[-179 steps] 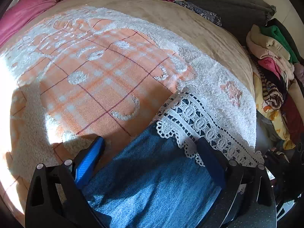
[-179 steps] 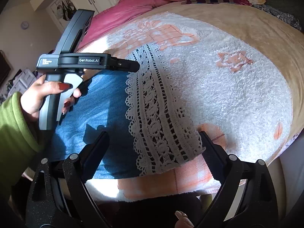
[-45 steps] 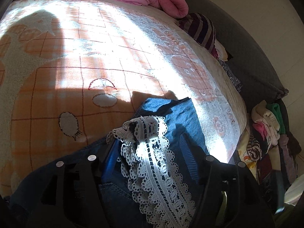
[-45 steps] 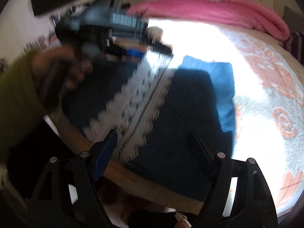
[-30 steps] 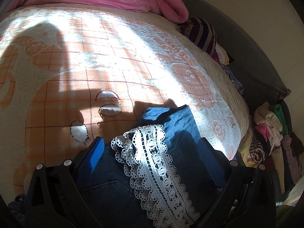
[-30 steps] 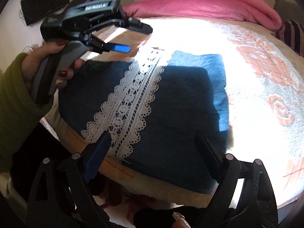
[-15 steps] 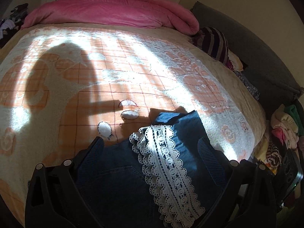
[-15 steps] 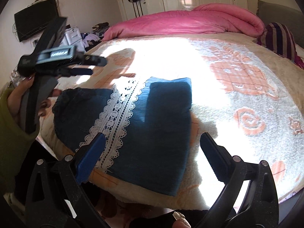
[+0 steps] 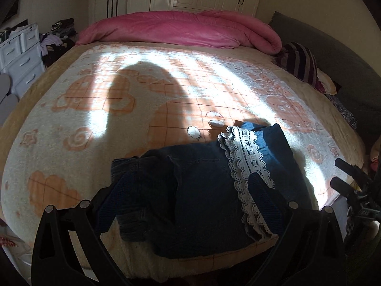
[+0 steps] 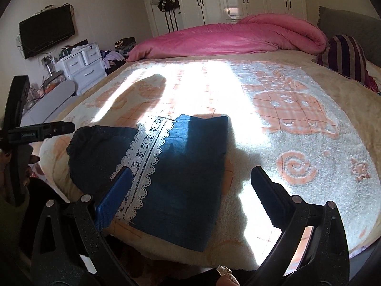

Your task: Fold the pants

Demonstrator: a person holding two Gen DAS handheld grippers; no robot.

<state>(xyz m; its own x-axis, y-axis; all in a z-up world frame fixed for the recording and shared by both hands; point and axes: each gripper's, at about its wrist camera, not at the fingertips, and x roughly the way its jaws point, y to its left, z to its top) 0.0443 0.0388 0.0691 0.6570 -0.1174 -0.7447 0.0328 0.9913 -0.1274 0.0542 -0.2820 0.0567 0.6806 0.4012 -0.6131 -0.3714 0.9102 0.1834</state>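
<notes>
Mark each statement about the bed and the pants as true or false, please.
1. The pants lie folded on the blanket. True.
2. The right gripper clamps the pants. False: its jaws are open, holding nothing.
3. A white lace strip runs across the pants. True.
4. The pink quilt covers the pants. False: it lies at the far end of the bed.
5. The left gripper is open. True.
</notes>
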